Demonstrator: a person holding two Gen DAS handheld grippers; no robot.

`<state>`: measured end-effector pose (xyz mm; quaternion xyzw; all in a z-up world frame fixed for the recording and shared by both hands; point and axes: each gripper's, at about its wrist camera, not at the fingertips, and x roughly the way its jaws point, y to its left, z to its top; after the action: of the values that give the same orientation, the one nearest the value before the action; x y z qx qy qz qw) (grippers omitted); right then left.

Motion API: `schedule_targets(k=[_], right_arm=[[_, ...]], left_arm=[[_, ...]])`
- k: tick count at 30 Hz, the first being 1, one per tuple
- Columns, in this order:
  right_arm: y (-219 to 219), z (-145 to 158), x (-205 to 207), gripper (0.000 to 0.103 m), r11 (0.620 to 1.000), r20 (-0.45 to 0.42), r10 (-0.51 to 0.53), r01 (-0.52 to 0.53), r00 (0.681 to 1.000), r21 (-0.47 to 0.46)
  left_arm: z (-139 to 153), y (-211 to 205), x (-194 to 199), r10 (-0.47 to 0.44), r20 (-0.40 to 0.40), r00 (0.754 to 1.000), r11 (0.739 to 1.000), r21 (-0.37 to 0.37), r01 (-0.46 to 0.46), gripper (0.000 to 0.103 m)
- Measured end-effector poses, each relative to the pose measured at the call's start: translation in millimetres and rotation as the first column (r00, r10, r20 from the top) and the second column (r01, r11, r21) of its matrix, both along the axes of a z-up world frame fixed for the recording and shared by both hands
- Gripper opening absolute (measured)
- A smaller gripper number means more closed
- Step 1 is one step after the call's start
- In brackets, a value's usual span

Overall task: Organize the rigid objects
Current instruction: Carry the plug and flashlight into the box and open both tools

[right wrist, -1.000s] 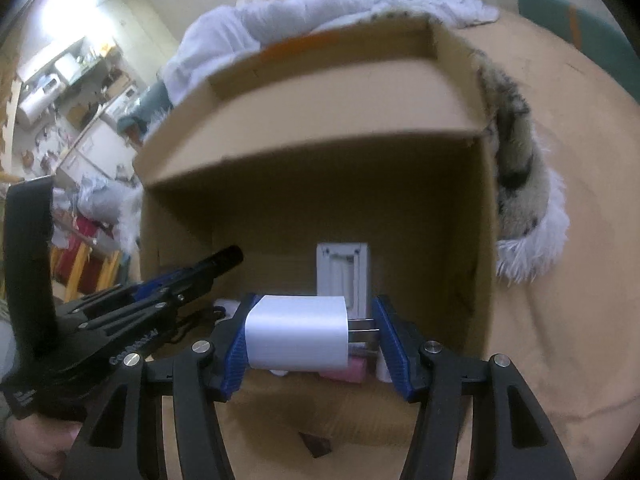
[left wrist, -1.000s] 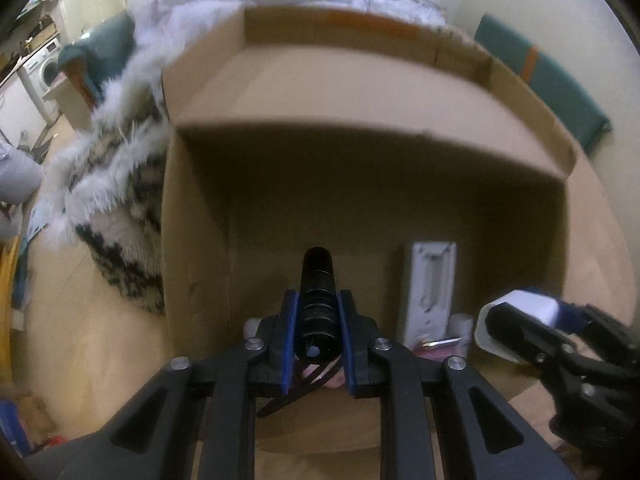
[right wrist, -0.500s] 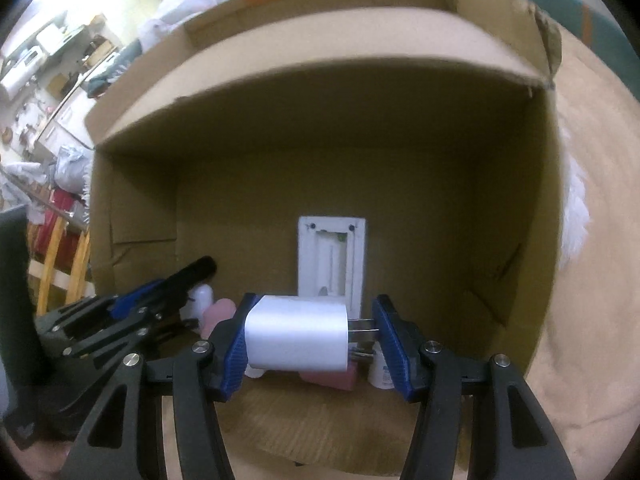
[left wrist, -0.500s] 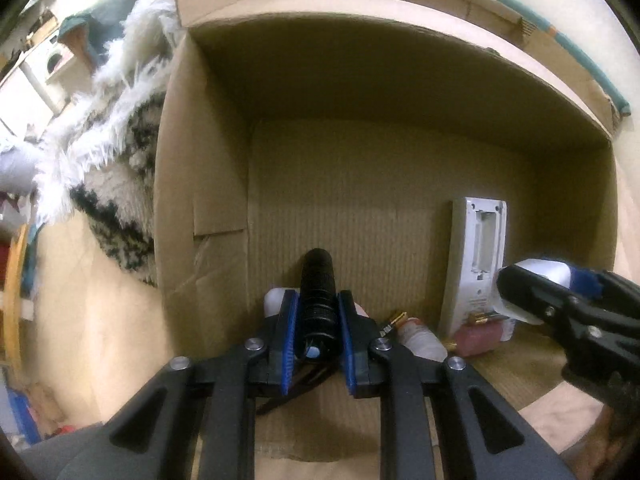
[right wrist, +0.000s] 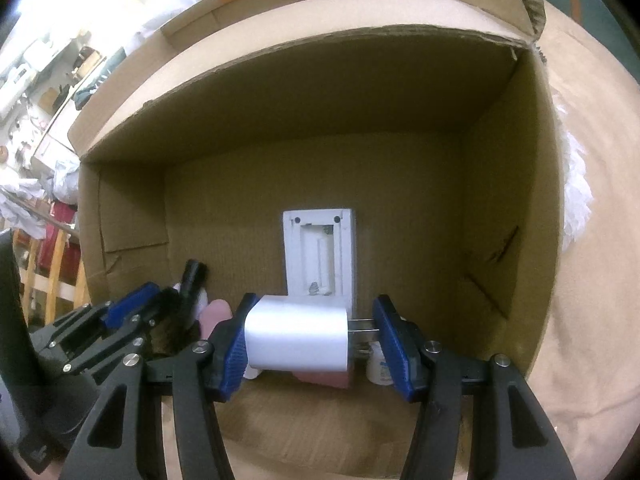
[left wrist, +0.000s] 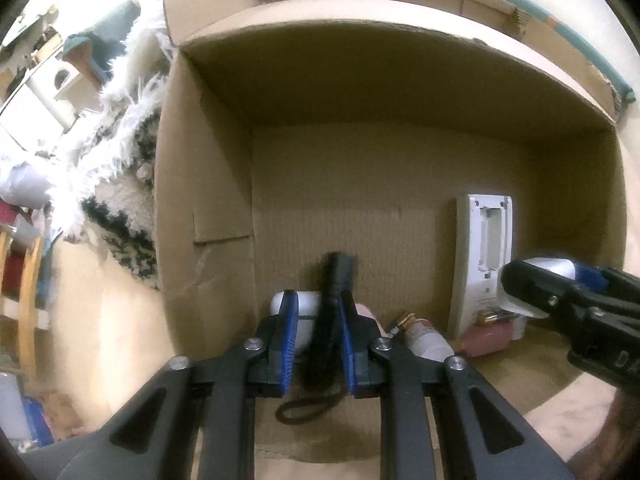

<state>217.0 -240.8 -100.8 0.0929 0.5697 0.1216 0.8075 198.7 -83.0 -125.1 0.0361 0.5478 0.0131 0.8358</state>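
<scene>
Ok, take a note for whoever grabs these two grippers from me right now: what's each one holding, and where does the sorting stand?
Left gripper: shut on a black flashlight, low inside the cardboard box.
Right gripper: shut on a white charger plug, prongs against its right pad, also in the box.
Already in the box: white remote with its battery bay open, leaning on the back wall, a pink item and small bottles at its foot.
Left: release both items onto the box floor. Anything still outside the box is out of view.

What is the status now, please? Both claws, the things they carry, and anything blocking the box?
Left claw shut on black flashlight. Right claw shut on white charger. Both over cardboard box; small items below them.
</scene>
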Motion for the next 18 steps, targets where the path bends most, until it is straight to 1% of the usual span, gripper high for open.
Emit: schedule_targets(k=[2, 4, 5, 6, 10, 11, 13, 14, 15, 16, 17, 18], right_arm=[[-2.3, -0.2, 0.4, 0.061, 1.0, 0.0, -0.008, 0.008, 1.0, 0.006], [-5.9, 1.6, 0.5, 0.061, 1.0, 0.006, -0.014, 0.014, 1.0, 0.022], [-6.6, 2.6, 0.8, 0.061, 1.0, 0.01, -0.017, 0.016, 1.0, 0.027], [-7.6, 3.5, 0.8, 0.061, 0.999, 0.015, -0.02, 0.02, 1.0, 0.032], [-8.5, 7.0, 1.8, 0.062, 0.998, 0.024, -0.03, 0.028, 0.999, 0.063], [-8.6, 8.4, 1.9, 0.067, 0.997, 0.028, -0.031, 0.03, 0.999, 0.067], [-9.7, 11.8, 1.8, 0.068, 0.995, 0.038, -0.029, 0.026, 0.999, 0.1], [-11.3, 15.1, 1.3, 0.072, 0.993, 0.048, -0.033, 0.027, 0.998, 0.118], [-13.8, 19.2, 0.3, 0.075, 0.993, 0.061, -0.039, 0.031, 0.997, 0.118], [-15.1, 22.9, -0.4, 0.081, 0.992, 0.08, -0.045, 0.035, 0.996, 0.118], [-16.4, 25.9, -0.8, 0.091, 0.991, 0.095, -0.053, 0.041, 0.994, 0.126], [-18.6, 28.7, -1.1, 0.096, 0.989, 0.105, -0.063, 0.048, 0.992, 0.142]], left_arm=[[-0.5, -0.7, 0.6, 0.006, -0.009, 1.0, 1.0, -0.01, -0.006, 0.024], [3.1, -1.7, 0.5, 0.013, -0.007, 1.0, 1.0, -0.017, -0.013, 0.035], [4.5, -3.3, -0.4, 0.016, -0.001, 1.0, 1.0, -0.02, -0.016, 0.046], [6.4, -3.0, -0.4, 0.017, 0.007, 1.0, 1.0, -0.02, -0.017, 0.053], [14.6, -9.5, -7.2, 0.005, 0.043, 0.999, 1.0, -0.015, -0.005, 0.055], [15.7, -11.2, -7.6, 0.004, 0.044, 0.999, 1.0, -0.015, -0.003, 0.056], [17.5, -13.4, -7.9, 0.003, 0.041, 0.999, 1.0, -0.016, -0.002, 0.056], [18.2, -14.5, -8.3, 0.004, 0.035, 0.999, 1.0, -0.016, -0.004, 0.056], [19.5, -12.8, -6.4, 0.004, 0.025, 1.0, 1.0, -0.027, -0.003, 0.056], [22.0, -10.5, -6.1, 0.002, 0.019, 1.0, 0.999, -0.04, -0.001, 0.056], [23.1, -10.7, -5.2, 0.0, 0.014, 1.0, 0.999, -0.047, 0.001, 0.057], [25.5, -10.4, -5.7, 0.0, 0.02, 1.0, 0.999, -0.05, 0.001, 0.057]])
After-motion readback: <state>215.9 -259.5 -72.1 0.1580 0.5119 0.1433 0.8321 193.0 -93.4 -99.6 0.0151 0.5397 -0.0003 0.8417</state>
